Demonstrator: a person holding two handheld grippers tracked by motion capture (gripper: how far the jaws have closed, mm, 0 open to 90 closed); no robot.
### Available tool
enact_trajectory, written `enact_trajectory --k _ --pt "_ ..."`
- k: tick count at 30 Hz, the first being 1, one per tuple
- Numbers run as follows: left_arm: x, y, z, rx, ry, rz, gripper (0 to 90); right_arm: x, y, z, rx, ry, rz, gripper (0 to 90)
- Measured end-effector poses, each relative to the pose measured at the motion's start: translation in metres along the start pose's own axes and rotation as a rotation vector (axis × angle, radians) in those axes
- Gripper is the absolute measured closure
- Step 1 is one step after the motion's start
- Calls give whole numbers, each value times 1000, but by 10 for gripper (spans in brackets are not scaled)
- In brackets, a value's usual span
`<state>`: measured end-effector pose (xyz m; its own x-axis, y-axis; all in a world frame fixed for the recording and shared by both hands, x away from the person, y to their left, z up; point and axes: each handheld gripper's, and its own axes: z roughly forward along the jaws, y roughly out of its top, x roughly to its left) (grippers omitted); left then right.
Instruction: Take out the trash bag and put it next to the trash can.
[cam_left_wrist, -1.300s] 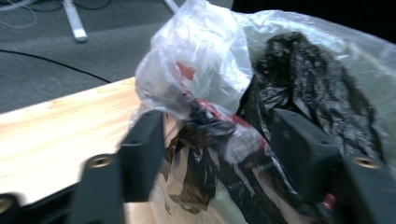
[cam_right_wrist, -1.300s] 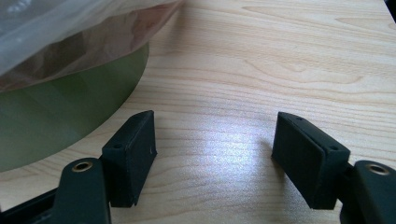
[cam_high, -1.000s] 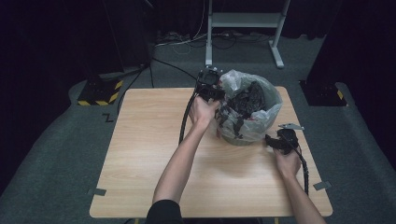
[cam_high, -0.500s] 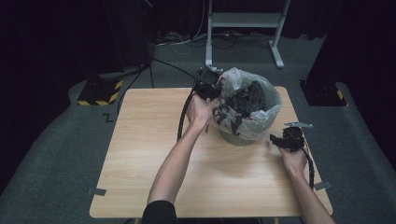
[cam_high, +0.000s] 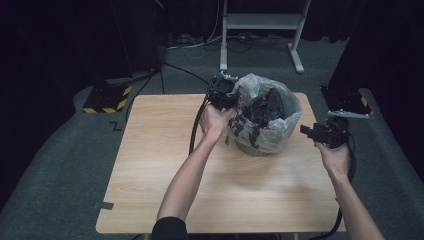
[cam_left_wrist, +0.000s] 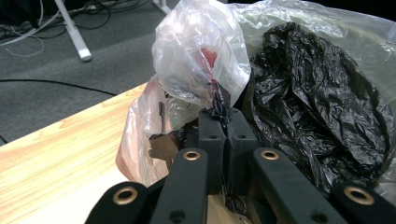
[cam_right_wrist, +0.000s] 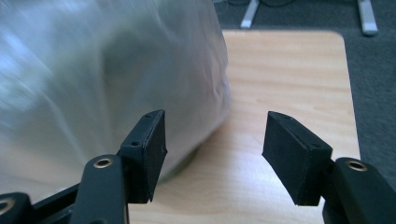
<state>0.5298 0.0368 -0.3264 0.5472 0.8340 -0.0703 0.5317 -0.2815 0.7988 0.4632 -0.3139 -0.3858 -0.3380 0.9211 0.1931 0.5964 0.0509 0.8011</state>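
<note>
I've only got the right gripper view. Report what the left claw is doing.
Observer: The left claw is shut on the rim of the clear bag.
Operator: Say what's inside that bag.
Observer: Crumpled black plastic lies in it.
Operator: Tell me where the bag stands.
Observer: In a bin near the far edge of the table, as the high view shows.
</note>
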Motion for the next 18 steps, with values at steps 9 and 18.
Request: enact_trajectory --k 9,18 --pt "-1 -1 1 -4 -17 -4 868 12 48 -24 -86 36 -1 433" --pt "-5 1 2 -6 -34 2 868 37 88 13 36 -42 -60 484"
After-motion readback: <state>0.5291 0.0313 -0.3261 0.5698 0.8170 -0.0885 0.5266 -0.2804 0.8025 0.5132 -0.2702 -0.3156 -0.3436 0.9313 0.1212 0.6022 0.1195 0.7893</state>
